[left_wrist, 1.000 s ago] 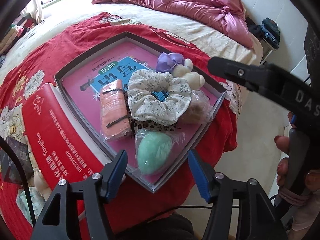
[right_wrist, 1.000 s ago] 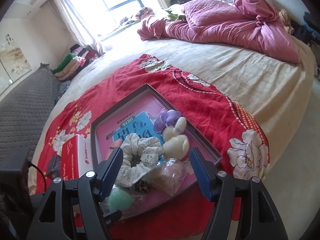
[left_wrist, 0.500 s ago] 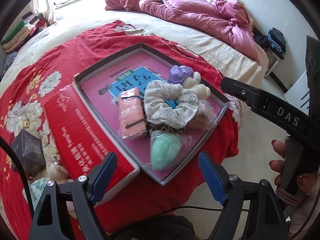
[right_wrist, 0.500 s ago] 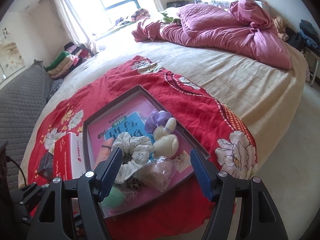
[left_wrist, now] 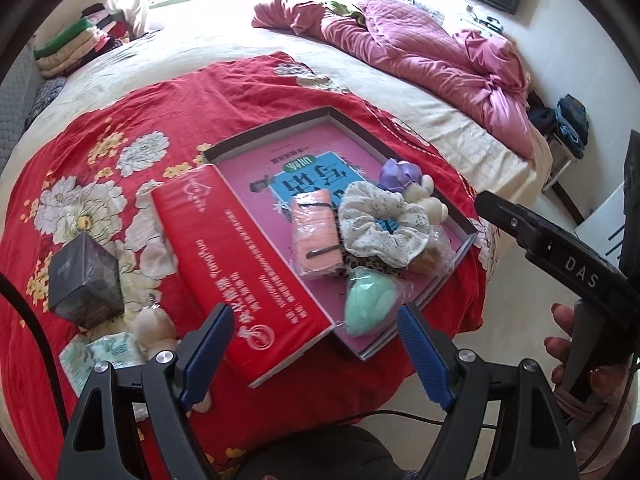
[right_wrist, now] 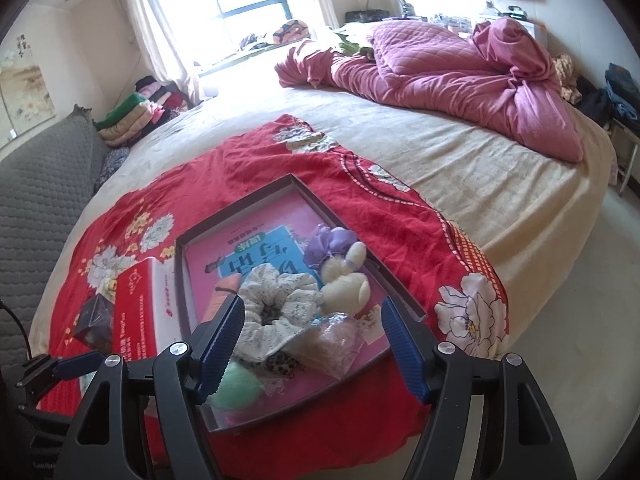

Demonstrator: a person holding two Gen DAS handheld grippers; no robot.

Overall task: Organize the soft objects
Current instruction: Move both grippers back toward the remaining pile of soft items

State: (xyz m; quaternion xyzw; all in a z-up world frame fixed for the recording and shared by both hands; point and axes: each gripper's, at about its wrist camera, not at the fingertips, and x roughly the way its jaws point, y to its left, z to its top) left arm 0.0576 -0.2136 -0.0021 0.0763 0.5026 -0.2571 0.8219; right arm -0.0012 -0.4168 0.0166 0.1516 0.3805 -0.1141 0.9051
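A grey-rimmed box tray (left_wrist: 276, 136) with a pink book inside lies on the red floral cloth. In its near right part lie a white floral scrunchie (left_wrist: 380, 226), a wrapped orange cloth (left_wrist: 316, 232), a bagged mint sponge (left_wrist: 368, 304), a purple scrunchie (left_wrist: 396, 174), a cream plush (left_wrist: 432, 204) and a clear bag (right_wrist: 340, 340). My left gripper (left_wrist: 316, 354) is open and empty, above the bed's near edge. My right gripper (right_wrist: 312, 344) is open and empty, above the tray's near corner; it also shows in the left wrist view (left_wrist: 560, 248).
A red box lid (left_wrist: 240, 264) lies left of the tray. A dark cube box (left_wrist: 84, 280), a small plush (left_wrist: 152, 328) and tissue packs (left_wrist: 104, 356) lie at the near left. A pink quilt (right_wrist: 460, 68) is heaped at the far side. Floor lies to the right.
Both grippers have drawn back and up from the tray; more of the bed and the items at the near left have come into view. Both stay open and empty.
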